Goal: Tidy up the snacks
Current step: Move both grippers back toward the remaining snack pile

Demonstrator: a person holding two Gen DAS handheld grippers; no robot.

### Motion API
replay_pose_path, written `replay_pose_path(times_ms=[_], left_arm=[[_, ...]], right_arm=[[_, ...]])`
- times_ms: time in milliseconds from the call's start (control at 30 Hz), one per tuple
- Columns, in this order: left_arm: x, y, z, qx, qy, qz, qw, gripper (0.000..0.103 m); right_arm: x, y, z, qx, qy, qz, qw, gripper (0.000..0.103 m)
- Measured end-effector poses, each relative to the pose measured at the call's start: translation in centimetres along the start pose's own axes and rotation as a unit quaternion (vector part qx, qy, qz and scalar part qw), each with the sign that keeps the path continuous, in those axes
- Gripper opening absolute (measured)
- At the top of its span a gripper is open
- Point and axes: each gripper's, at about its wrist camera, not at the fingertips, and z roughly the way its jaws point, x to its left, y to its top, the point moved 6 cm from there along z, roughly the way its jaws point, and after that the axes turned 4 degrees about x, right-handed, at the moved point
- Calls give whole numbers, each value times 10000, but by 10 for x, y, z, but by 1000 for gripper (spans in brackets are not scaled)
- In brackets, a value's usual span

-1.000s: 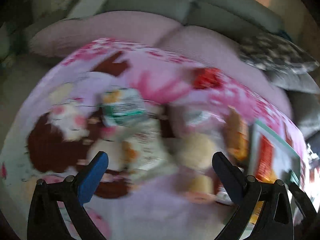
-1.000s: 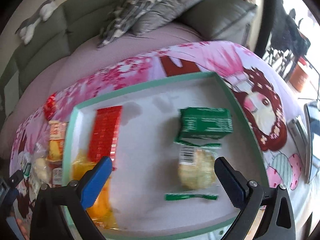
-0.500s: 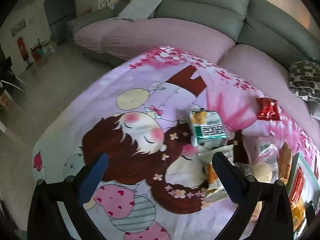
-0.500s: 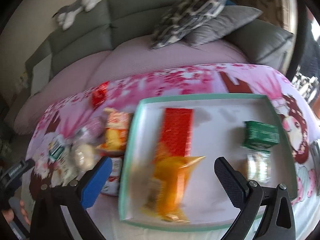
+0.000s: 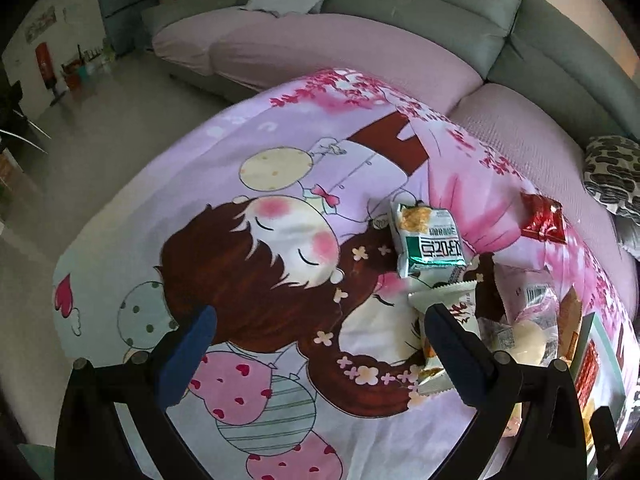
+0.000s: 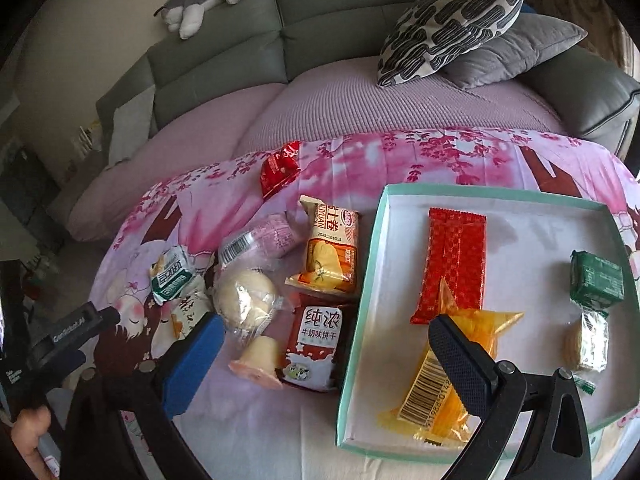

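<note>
Snacks [image 6: 324, 256] heaped on cartoon cloth [image 5: 248, 184] beside teal tray [image 6: 360, 300], right gripper [image 6: 320, 344] wide apart, empty, above tray edge, left gripper [image 5: 320, 332] likewise spread, holding nothing, yellow packet [image 6: 448, 380] in tray.

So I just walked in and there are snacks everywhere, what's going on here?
A person holding a gripper in each hand is sorting snacks into a green-rimmed tray. Four are already in it: a red packet, an orange packet, a green packet and a wrapped cookie. Several more lie in a pile on the cartoon-print cloth beside it. The left gripper and right gripper are open and hold nothing.
</note>
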Motion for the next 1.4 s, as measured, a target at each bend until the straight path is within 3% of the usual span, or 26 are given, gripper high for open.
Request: replay_pose_path(times_ms=[367, 533, 700, 900, 967, 1100, 1233, 1400], left_arm=[[-25, -16, 20, 567, -481, 357, 9966, 103], [-50, -25, 19, 642, -881, 728, 9914, 103], [-72, -36, 14, 665, -1685, 717, 9808, 103], [-95, -49, 18, 904, -2252, 730, 9674, 103], [-99, -52, 17, 934, -2259, 868, 9658, 103], [-104, -58, 18, 926, -1787, 1235, 9717, 103], [-114, -69, 21, 1148, -1892, 1415, 9649, 103], [-129, -84, 26, 1301, -1739, 1764, 9601, 102]], right_arm=[[19, -13, 23, 382, 219, -326, 9985, 103], [10, -11, 26, 408, 147, -212, 9988, 93], [-6, -9, 28, 467, 88, 12, 9989, 88], [-20, -5, 21, 363, 91, 218, 9991, 88], [-23, -4, 18, 332, 91, 272, 9990, 88], [-32, -2, 13, 270, 95, 434, 9986, 88], [-40, -1, 9, 230, 84, 559, 9981, 88], [-46, 0, 7, 220, 81, 675, 9974, 88]])
